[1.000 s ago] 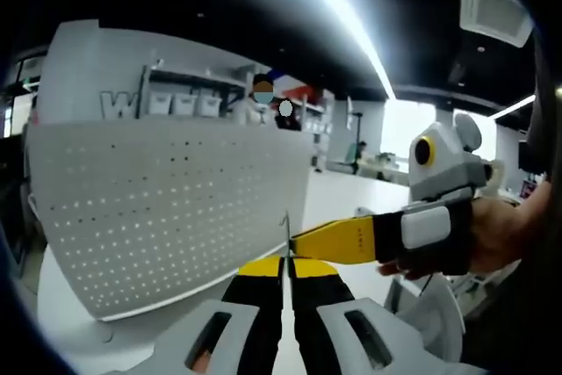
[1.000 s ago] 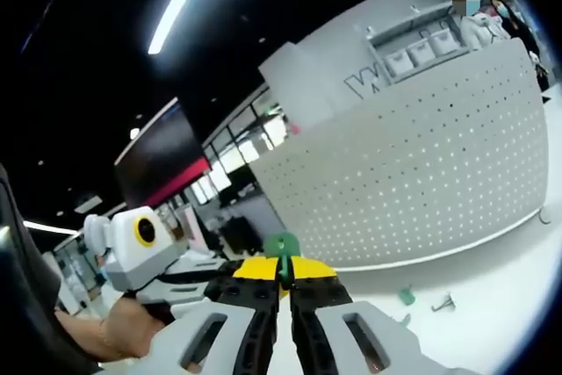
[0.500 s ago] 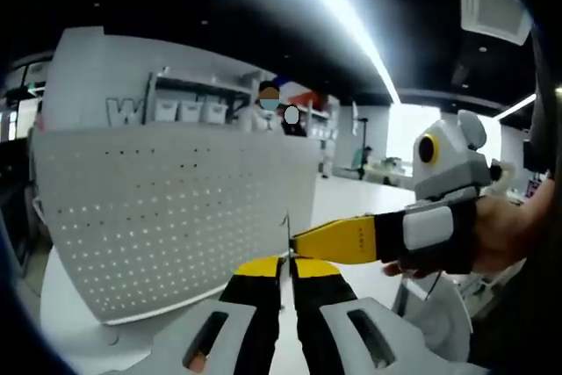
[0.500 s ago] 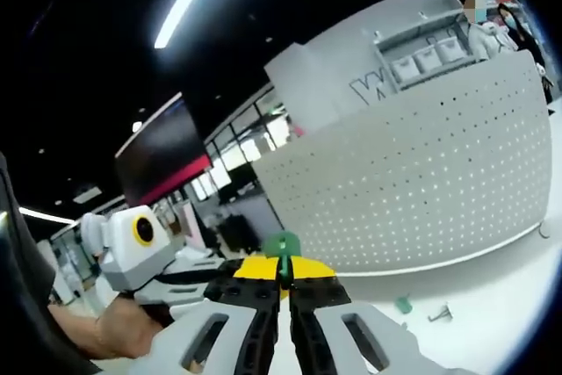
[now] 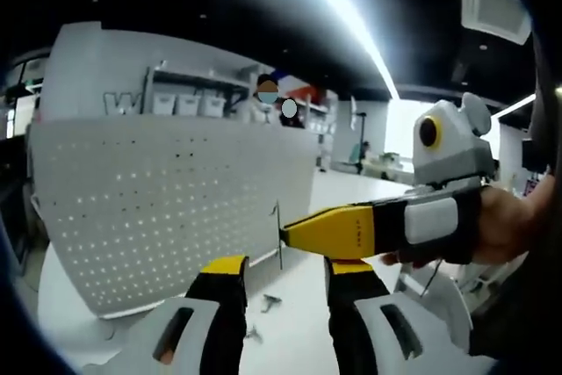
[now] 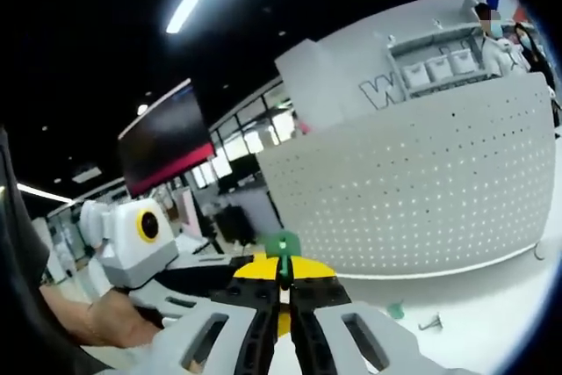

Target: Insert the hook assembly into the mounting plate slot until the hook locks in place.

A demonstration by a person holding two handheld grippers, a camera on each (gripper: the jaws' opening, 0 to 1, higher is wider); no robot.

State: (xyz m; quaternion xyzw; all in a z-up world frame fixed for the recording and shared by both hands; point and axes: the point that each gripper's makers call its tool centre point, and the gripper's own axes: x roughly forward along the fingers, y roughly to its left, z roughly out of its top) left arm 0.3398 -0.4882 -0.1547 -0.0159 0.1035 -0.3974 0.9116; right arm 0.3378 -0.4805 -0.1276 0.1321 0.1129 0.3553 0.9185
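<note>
The white perforated mounting plate (image 5: pixel 167 208) stands upright on the table, ahead and to the left. My left gripper (image 5: pixel 287 268) is open, its yellow-tipped jaws wide apart with nothing between them. Just above that gap, my right gripper (image 5: pixel 288 236) reaches in from the right, shut on the hook assembly (image 5: pixel 279 239), which appears as a thin upright metal wire. In the right gripper view, the right gripper (image 6: pixel 281 271) is shut on the hook's green part (image 6: pixel 283 243), with the plate (image 6: pixel 413 191) behind it, apart from the hook.
Small loose hook parts (image 5: pixel 268 302) lie on the white table (image 5: pixel 299 305) before the plate; a green piece (image 6: pixel 395 311) and a metal clip (image 6: pixel 430 324) are among them. A person's hand (image 6: pixel 105 327) is at the lower left. People stand by shelves far behind the plate.
My left gripper has opened and let go of the hook wire. The right gripper stays shut on the hook assembly, and both views have shifted slightly.
</note>
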